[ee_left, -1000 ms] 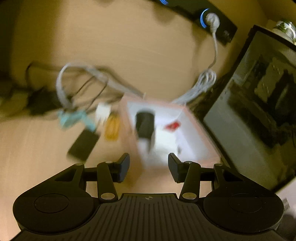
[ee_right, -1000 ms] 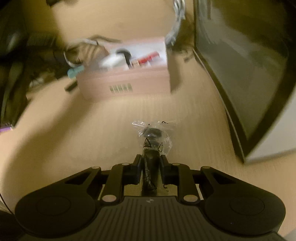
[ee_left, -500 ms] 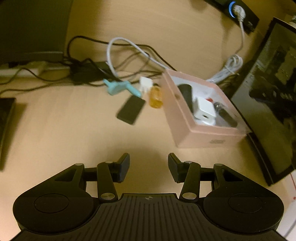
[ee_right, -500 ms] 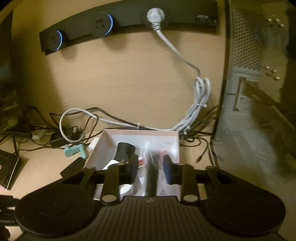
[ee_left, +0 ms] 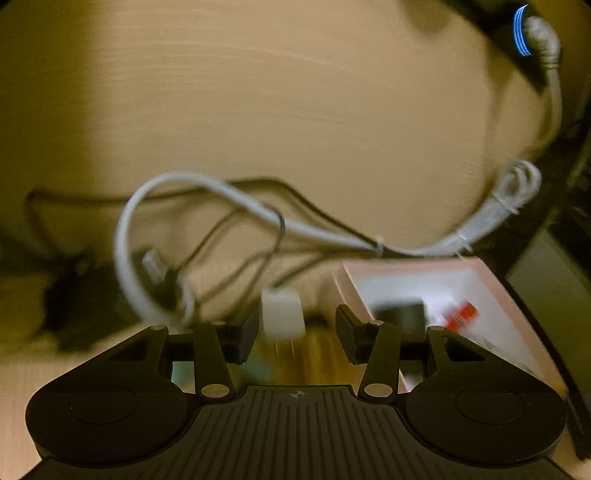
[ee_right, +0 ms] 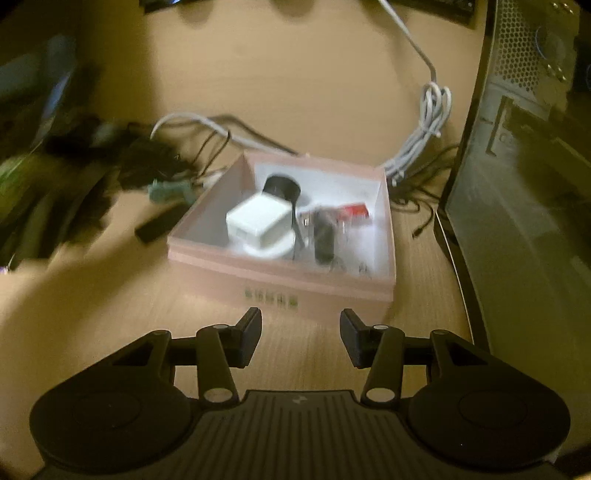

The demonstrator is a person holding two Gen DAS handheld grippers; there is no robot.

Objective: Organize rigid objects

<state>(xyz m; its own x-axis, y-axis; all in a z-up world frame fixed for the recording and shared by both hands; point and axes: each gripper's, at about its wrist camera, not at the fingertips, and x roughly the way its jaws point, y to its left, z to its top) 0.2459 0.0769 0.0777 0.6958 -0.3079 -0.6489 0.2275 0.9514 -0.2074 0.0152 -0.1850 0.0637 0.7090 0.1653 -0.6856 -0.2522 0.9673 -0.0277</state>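
- On the wooden desk (ee_right: 303, 92) a pink box (ee_right: 284, 275) stands just beside a dark computer case (ee_right: 517, 206), which is at the right of it.
- Inside the box lie a white cube (ee_right: 258, 221), a black round thing (ee_right: 282, 186) behind it, a dark stick in clear plastic (ee_right: 323, 236) and a red piece (ee_right: 352, 211) near the far right corner.
- The cube rests on something round and white; what it is I cannot tell.
- The right gripper (ee_right: 300, 338) hangs over the bare desk in front of the box; its jaws are opening and nothing is between them.
- At the left of the box, on the desk, there are a teal piece (ee_right: 168, 192) and a flat black piece (ee_right: 160, 223), both blurred.
- A grey cable (ee_right: 424, 144) runs behind the box and is bundled near the case.
- In the left wrist view the left gripper (ee_left: 297, 334) is released, its jaws apart, and it is over the things just left of the box (ee_left: 498, 295).
- Between its fingers a white block (ee_left: 282, 319) shows, with an amber thing (ee_left: 314, 354) under it; the pads do not press on them.
- This view is blurred, so I cannot tell if the block touches the box.
- The grey cable (ee_left: 207, 192) makes a loop behind the block, together with thin black wires (ee_left: 258, 240).
- At the top right a plug (ee_left: 541, 40) sits in a black strip beside a blue light ring (ee_left: 521, 31).
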